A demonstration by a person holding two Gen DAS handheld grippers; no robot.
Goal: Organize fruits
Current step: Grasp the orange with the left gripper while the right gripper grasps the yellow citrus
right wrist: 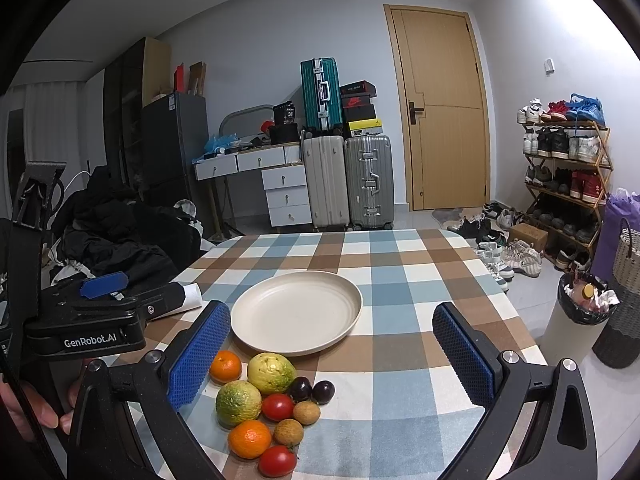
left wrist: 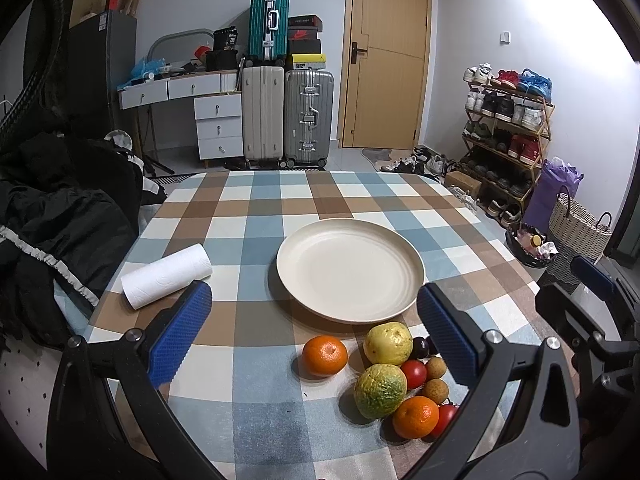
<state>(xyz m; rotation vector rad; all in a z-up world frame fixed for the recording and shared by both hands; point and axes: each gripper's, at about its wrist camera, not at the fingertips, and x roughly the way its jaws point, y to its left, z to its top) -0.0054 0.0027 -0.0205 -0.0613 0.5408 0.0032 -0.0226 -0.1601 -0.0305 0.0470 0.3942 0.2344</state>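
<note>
A cream plate [left wrist: 350,270] [right wrist: 296,312] sits empty in the middle of the checked tablecloth. Just in front of it lies a cluster of fruit: an orange [left wrist: 324,355] [right wrist: 225,367], a yellow fruit [left wrist: 388,343] [right wrist: 271,373], a green-yellow citrus [left wrist: 380,390] [right wrist: 238,403], a second orange [left wrist: 415,417] [right wrist: 249,439], tomatoes [right wrist: 277,407], dark plums [right wrist: 300,388] and small brown longans [right wrist: 306,412]. My left gripper [left wrist: 314,290] hovers open above the near table, the fruit under its right finger. My right gripper [right wrist: 329,310] is open too, the fruit beside its left finger. Neither holds anything.
A white paper towel roll [left wrist: 166,276] lies left of the plate. Dark clothing [left wrist: 60,220] is piled off the table's left edge. A lined bin [right wrist: 580,320] and woven basket [left wrist: 576,232] stand right of the table. A hand [right wrist: 32,412] holds the left gripper's body [right wrist: 80,320].
</note>
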